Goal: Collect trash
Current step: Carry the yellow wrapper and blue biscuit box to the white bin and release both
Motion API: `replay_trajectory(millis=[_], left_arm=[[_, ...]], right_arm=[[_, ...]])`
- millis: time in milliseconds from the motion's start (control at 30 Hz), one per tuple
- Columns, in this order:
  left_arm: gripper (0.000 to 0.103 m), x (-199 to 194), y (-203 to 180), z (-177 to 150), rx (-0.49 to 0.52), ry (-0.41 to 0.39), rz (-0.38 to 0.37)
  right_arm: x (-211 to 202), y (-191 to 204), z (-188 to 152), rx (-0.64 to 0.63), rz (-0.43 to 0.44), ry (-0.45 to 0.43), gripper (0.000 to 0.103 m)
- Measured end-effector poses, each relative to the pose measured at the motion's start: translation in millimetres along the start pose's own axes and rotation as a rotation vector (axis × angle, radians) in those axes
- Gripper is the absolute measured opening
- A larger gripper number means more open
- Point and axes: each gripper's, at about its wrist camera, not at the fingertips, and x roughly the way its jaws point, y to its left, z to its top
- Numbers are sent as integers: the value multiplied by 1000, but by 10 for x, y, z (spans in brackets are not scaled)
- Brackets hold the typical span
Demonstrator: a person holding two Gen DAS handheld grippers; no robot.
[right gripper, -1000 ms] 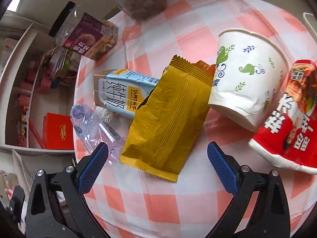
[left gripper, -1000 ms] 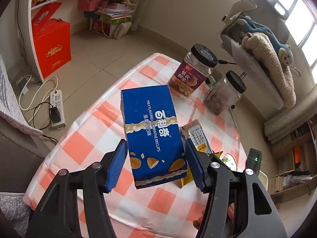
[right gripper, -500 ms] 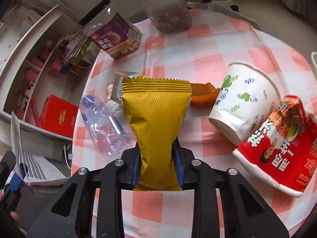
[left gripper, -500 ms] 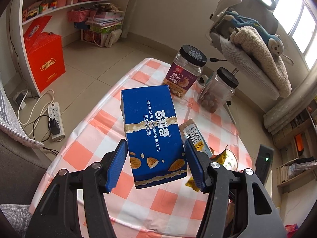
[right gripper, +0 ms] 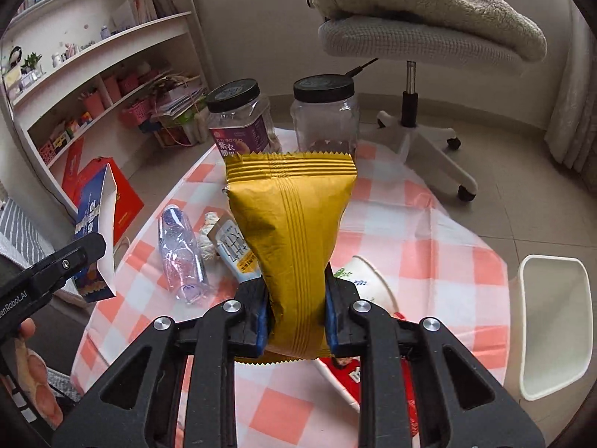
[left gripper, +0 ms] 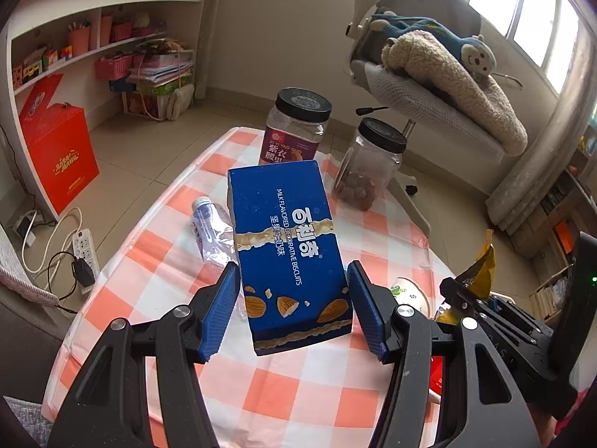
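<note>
My left gripper [left gripper: 294, 306] is shut on a blue biscuit box [left gripper: 287, 246] and holds it above the checked table [left gripper: 298, 403]. My right gripper [right gripper: 296, 317] is shut on a yellow snack wrapper [right gripper: 294, 231], lifted above the table. The box also shows at the left of the right wrist view [right gripper: 95, 231]. On the table lie a crushed clear bottle [right gripper: 181, 254], a small milk carton [right gripper: 237, 250], a crumpled tissue [right gripper: 209, 235], a tipped paper cup [right gripper: 367, 280] and a red cup [right gripper: 347, 377], partly hidden by the gripper.
Two black-lidded jars [right gripper: 238, 119] [right gripper: 324, 112] stand at the table's far edge. A white bin [right gripper: 552, 332] stands on the floor to the right. An office chair with a blanket [right gripper: 421, 22] is behind the table. Shelves and a red box [left gripper: 56, 156] are at the left.
My right gripper closed on the yellow wrapper and lifted it off the table. My left gripper rose with the blue box, uncovering the crushed bottle beneath.
</note>
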Motion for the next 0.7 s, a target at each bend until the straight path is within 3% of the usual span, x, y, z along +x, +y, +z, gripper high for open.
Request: replay_trajectory(millis=[433,700], left_arm=[[59,114,-727,-80,121,-45,-60],[59,152,-1072,-141,163,-52,-93]], right_arm=[[-304,-591,43,115,-23,-103,22],[-612,-993,26,143,-122,-171,22]])
